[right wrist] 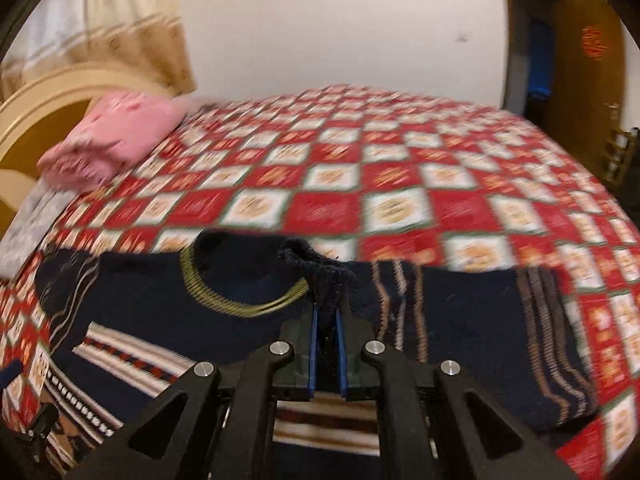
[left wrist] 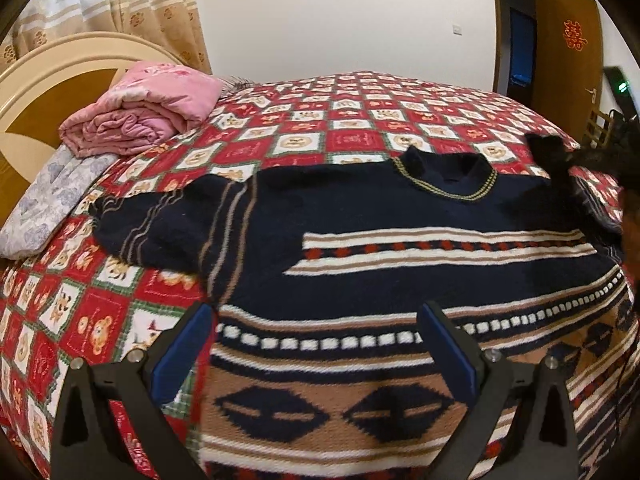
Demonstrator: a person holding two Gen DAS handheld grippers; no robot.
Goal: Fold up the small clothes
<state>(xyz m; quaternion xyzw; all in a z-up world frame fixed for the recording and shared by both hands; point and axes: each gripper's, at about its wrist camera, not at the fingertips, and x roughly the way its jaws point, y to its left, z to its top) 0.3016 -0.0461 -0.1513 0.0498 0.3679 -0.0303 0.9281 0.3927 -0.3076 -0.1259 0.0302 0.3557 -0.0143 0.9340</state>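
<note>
Right hand-held gripper (right wrist: pixel 325 320) pinches the sweater (left wrist: pixel 400 216) sleeve cuff (right wrist: pixel 320 264); left hand-held gripper (left wrist: pixel 316 320) hovers released. We carry it across flat, keeping tension.

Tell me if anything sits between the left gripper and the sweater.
Nothing visible does. The left gripper hangs open right over the sweater, bare knit between its jaws. The pink quilt lies far off by the headboard.

Setting: home bedroom. Evidence: bed (left wrist: pixel 352 120) under red-and-white checked bedspread (left wrist: pixel 304 140), curved cream-and-wood headboard (left wrist: pixel 44 92), folded pink quilt (left wrist: pixel 140 116), patterned curtains (left wrist: pixel 152 4), wooden door (left wrist: pixel 568 52) bearing a red paper decoration (left wrist: pixel 574 35).
</note>
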